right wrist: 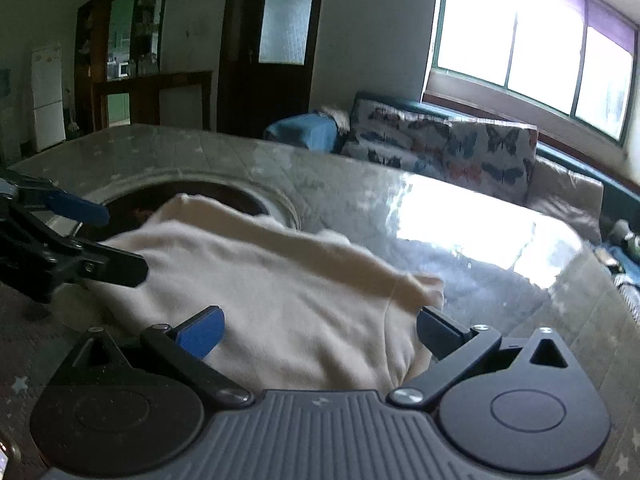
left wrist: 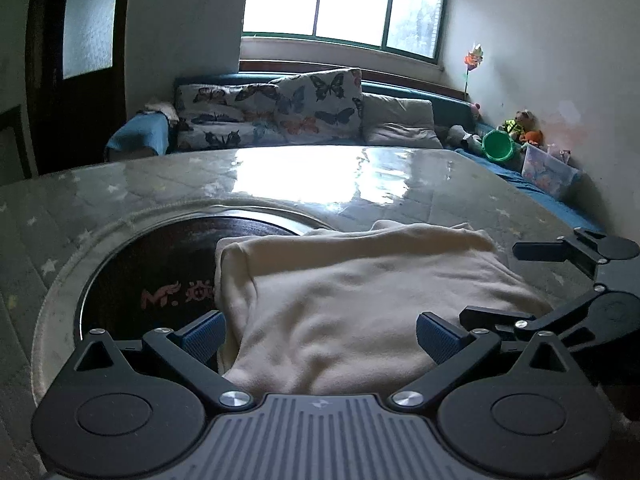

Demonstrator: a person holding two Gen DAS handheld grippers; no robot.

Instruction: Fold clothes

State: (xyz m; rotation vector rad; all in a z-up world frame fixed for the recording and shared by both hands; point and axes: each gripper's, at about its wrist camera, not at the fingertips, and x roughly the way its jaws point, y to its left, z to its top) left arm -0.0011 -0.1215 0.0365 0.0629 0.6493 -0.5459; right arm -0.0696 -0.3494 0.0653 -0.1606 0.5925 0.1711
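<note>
Cream garment (left wrist: 352,300) already a compact folded bundle on bench (left wrist: 400,184); both hand-held grippers, left (left wrist: 320,338) and right (right wrist: 320,336), released, straddling it; maybe final tidy left.

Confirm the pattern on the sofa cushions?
Butterflies on a pale ground, in blue, dark and orange. The cushions show best in the left wrist view.

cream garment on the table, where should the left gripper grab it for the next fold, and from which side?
Judging from the frames, take the cream garment at its near-left corner, where the folded edge forms a thick rolled lip beside the left gripper. Come in low from the near side along the table, one finger sliding under that lip. Both grippers, including the right gripper, are open.
</note>
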